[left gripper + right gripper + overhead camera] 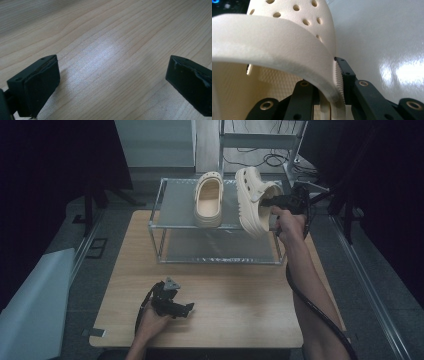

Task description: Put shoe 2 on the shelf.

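Observation:
A cream clog (208, 200) lies sole-down on the top shelf of a metal rack (175, 205). A second cream clog (251, 202) hangs tilted on its side over the shelf's right end. My right gripper (270, 202) is shut on this clog's side wall. In the right gripper view the clog (274, 45) looms close, its wall pinched between the jaws of the right gripper (329, 87). My left gripper (186, 309) rests in a hand on the wooden table (225, 290) near its front edge. It stands open (112, 75) with bare wood between the pads.
The rack stands at the table's far side, with a lower shelf (220, 247) under the top one. A white sheet (30, 305) lies on the floor at the left. Dark curtains hang on both sides.

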`<state>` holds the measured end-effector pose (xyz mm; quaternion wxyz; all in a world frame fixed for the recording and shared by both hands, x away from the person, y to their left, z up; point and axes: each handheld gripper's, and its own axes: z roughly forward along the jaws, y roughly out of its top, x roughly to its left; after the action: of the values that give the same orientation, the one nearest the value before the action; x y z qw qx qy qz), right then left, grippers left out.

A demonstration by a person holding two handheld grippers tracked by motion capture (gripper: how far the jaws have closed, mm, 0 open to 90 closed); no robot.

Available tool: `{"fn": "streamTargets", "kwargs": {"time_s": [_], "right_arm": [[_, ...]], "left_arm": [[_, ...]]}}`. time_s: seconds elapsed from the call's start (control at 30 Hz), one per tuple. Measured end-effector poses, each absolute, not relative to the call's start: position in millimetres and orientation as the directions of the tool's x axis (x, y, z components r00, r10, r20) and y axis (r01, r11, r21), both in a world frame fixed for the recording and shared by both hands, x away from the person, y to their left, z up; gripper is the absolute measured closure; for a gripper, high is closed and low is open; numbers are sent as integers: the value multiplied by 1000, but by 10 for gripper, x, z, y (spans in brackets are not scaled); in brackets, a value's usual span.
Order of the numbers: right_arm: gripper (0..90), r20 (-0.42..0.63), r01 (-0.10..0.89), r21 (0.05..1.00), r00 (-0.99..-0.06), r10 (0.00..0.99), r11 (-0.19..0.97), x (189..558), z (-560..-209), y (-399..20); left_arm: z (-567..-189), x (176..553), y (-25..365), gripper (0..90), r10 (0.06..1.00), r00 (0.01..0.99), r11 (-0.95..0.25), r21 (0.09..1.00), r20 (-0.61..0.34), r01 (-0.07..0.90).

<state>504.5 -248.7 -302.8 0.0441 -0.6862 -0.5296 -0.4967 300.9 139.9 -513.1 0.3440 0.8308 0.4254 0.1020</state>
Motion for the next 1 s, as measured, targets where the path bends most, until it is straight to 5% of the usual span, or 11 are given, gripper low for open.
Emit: {"fn": "streamTargets", "kwargs": {"time_s": [0.73, 1.0], "right_arm": [[752, 592, 714, 546, 42, 805, -439, 5391, -3036, -2148], [634, 598, 700, 553, 43, 801, -451, 5413, -3011, -2025]], "left_arm": [[-5114, 3014, 1410, 0, 773, 621, -401, 659, -129, 636], [-5115, 3013, 1394, 0, 770, 626, -408, 658, -125, 633]]}}
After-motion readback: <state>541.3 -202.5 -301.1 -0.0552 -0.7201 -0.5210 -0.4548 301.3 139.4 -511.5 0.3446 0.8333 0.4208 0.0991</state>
